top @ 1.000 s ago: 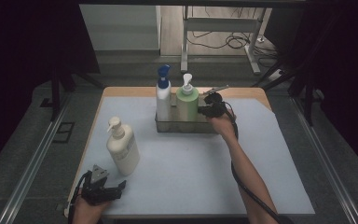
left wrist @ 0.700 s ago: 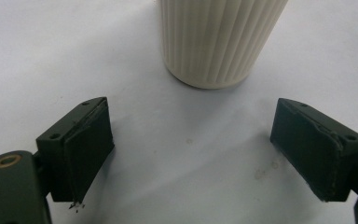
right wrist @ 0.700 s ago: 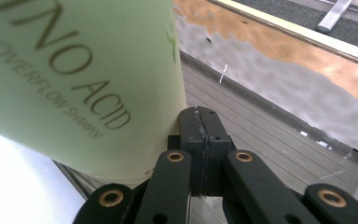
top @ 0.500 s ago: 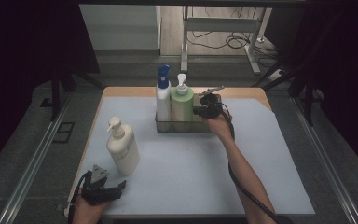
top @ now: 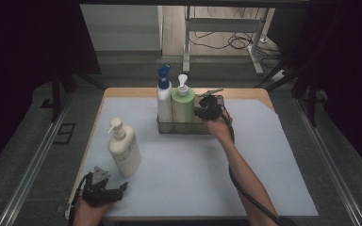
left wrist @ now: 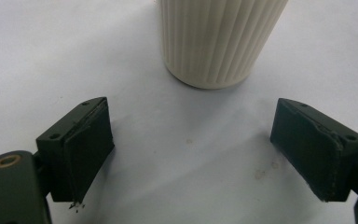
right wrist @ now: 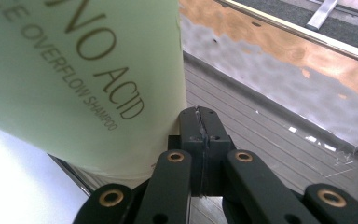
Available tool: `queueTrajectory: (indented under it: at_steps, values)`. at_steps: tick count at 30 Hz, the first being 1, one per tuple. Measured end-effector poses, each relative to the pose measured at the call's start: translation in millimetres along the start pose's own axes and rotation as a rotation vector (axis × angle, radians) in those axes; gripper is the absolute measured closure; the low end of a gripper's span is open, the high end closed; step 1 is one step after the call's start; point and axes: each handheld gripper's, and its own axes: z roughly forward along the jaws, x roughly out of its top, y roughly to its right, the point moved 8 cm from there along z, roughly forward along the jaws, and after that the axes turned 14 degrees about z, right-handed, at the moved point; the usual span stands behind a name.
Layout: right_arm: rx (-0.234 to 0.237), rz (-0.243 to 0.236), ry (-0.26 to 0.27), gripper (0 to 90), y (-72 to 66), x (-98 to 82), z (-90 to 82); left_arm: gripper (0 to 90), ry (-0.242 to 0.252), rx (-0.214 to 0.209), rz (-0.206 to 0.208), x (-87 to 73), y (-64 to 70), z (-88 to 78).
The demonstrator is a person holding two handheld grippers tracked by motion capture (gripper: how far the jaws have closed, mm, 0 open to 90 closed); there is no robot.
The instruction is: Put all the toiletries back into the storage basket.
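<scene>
My right claw (top: 202,112) clenched, jaws pressed flat together, nothing between them. Tip sits inside clear tray (top: 212,129) at far middle of desk (top: 184,169), just beside green shampoo bottle (top: 183,110); cannot tell if touching. Green bottle upright in tray, next to white bottle with blue pump (top: 164,101). My left claw (top: 107,194) released, jaws wide apart, low over near left corner of desk. Cream ribbed pump bottle (top: 122,149) upright just ahead of it, apart from both jaws.
</scene>
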Motion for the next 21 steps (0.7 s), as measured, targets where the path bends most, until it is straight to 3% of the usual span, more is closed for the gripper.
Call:
queueTrajectory:
  at_steps: [12, 21]
  values:
    - [0.003, 0.008, 0.012, 85.3, 2.9, -0.1, -5.6, 12.4, 0.000, 0.001, 0.000, 0.0, 0.1, 0.0]
    - [0.019, -0.009, 0.014, 74.8, 3.9, -2.7, -15.8, 12.4, -0.002, 0.000, 0.000, 0.1, 0.1, 0.0]
